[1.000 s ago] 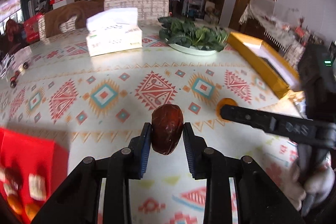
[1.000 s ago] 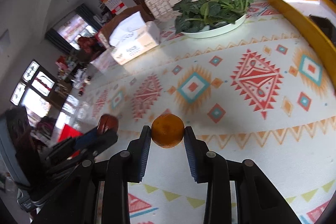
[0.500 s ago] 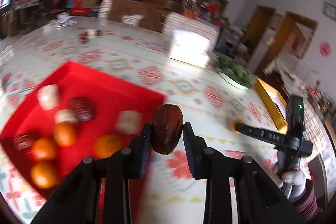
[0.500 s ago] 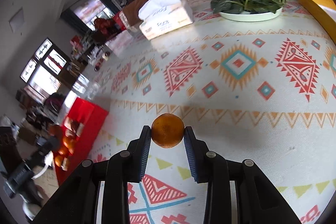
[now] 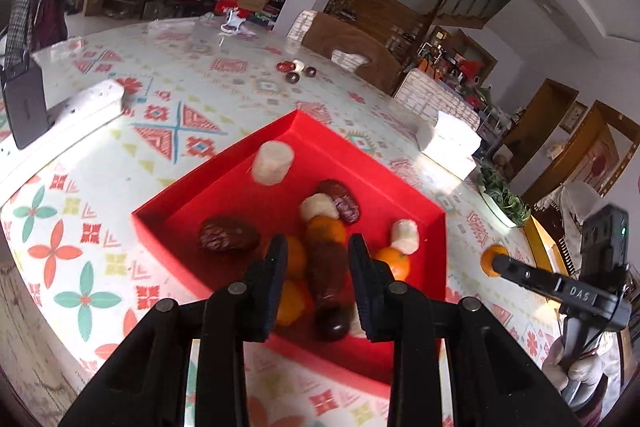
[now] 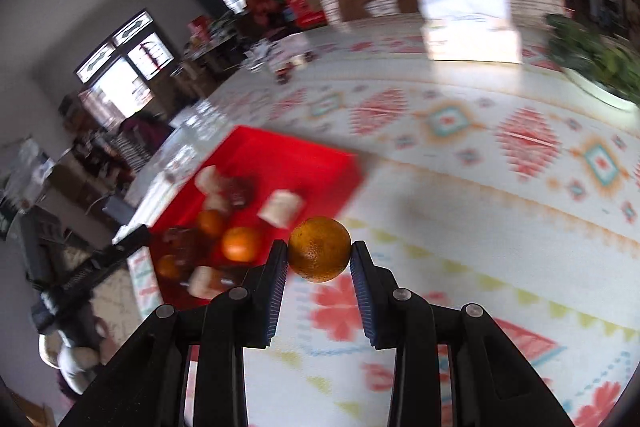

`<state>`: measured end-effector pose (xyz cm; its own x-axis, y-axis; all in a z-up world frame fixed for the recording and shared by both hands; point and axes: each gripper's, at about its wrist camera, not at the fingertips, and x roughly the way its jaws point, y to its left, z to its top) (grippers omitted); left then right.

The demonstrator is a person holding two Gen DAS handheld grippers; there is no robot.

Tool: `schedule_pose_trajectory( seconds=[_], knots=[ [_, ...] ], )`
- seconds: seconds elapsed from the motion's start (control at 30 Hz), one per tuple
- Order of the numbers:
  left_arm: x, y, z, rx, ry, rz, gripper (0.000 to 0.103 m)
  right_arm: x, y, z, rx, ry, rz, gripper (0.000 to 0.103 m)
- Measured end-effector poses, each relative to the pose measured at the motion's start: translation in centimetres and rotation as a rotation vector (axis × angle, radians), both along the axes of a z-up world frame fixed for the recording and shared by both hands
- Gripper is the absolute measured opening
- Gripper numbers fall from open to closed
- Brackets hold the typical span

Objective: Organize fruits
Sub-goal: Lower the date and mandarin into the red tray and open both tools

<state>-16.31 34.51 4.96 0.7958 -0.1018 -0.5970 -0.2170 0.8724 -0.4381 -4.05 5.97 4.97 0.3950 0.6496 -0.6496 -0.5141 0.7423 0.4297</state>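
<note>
left gripper (image 5: 318, 269): fingers clamped on a dark red jujube (image 5: 326, 273), hanging over the near part of the red tray (image 5: 376, 167). right gripper (image 6: 319, 259): fingers clamped on a small orange (image 6: 319, 254), out over the patterned counter (image 6: 480, 227), with the tray ahead and to the left of the fingers.

likely trouble from here:
- dropping the jujube onto the heap right below the fingers, where tangerines (image 5: 326, 231), another jujube (image 5: 228, 235) and pale white pieces (image 5: 272, 163) crowd together; could bounce or roll off rounded fruit, maybe nudge a neighbour.
- letting the orange go early; round, smooth, sure to roll across the slick counter if freed short of the tray wall.
- both grippers heading to one tray; risk of the fingers knocking each other over the near corner if brought in together.
- low tray wall; a swipe from a finger could shift the light box.

differences between views:
- left wrist view: sharp look into the tray, each fruit separable, plus the right gripper off to the right of the fingers with the orange at its tip, and loose dark fruits (image 5: 298, 71) far ahead on the counter.
- right wrist view: blurred, tray contents smeared, but clear proof of the orange seated between the pads, the open counter under it, a tissue box (image 6: 472, 27) and a plate of greens (image 6: 600, 67) far ahead and right.
</note>
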Motion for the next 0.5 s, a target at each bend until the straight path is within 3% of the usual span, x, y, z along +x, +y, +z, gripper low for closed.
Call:
schedule_pose_trajectory(
  seconds=[0.33,0.5],
  knots=[
    [1.5,-0.3,-2.1,-0.034,0.03,-0.06,0.032,-0.4,8.3,-1.4,-0.047,0.041,0.094,0.036],
    [0.5,1.2,-1.2,-0.078,-0.019,-0.02,0.057,0.2,10.8,-1.6,-0.049,0.062,0.128,0.037]
  ],
)
